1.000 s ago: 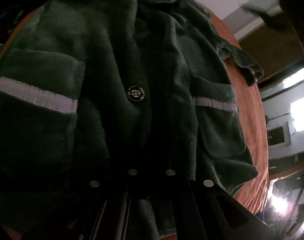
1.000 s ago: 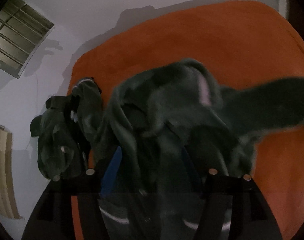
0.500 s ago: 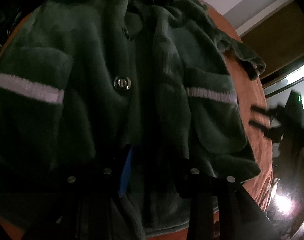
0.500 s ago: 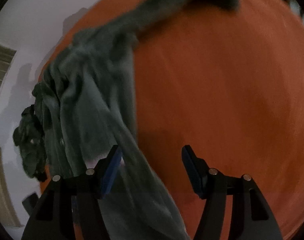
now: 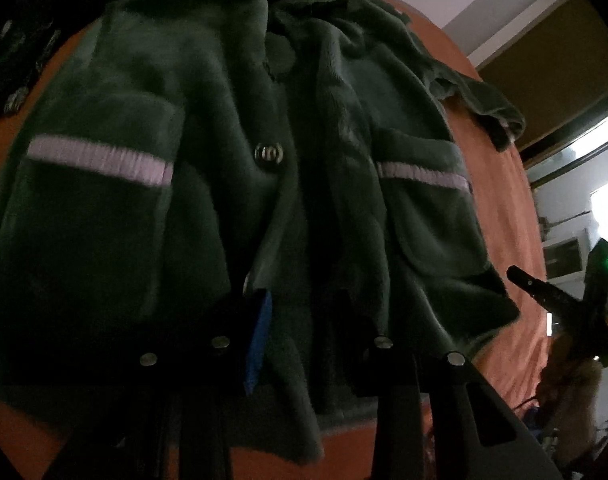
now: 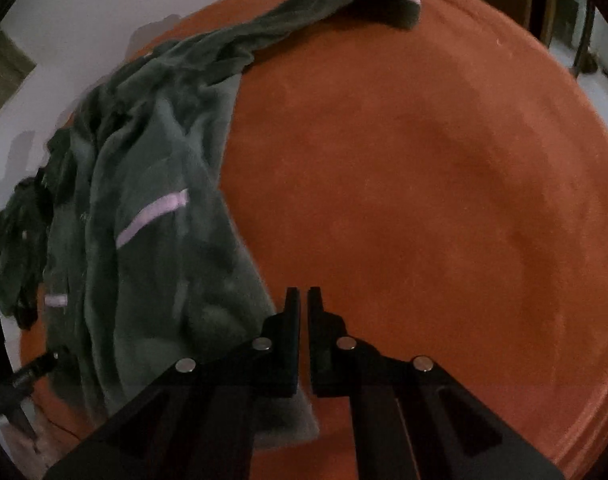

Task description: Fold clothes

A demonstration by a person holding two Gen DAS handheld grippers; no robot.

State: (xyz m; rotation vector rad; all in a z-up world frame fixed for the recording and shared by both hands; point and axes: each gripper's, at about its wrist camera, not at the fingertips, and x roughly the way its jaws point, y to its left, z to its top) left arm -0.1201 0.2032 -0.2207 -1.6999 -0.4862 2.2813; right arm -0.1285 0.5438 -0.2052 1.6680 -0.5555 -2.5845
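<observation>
Now the dark green fleece jacket [image 5: 208,168] lies spread on the orange counter [image 6: 423,168]. Left gripper [image 5: 304,320] jaws are closing, part-open, over the jacket's hem. Right gripper [image 6: 303,300] jaws are closed and empty, just beside the jacket.

Orange-covered surface [image 6: 423,200] fills the foreground. White wall [image 6: 84,12] behind it. Bright window [image 5: 607,204] at right; dark brown panel [image 5: 551,52] above it.

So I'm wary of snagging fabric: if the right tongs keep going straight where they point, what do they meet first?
Probably the bare orange cover, not cloth; the shut right tongs point just beside the green jacket.
</observation>
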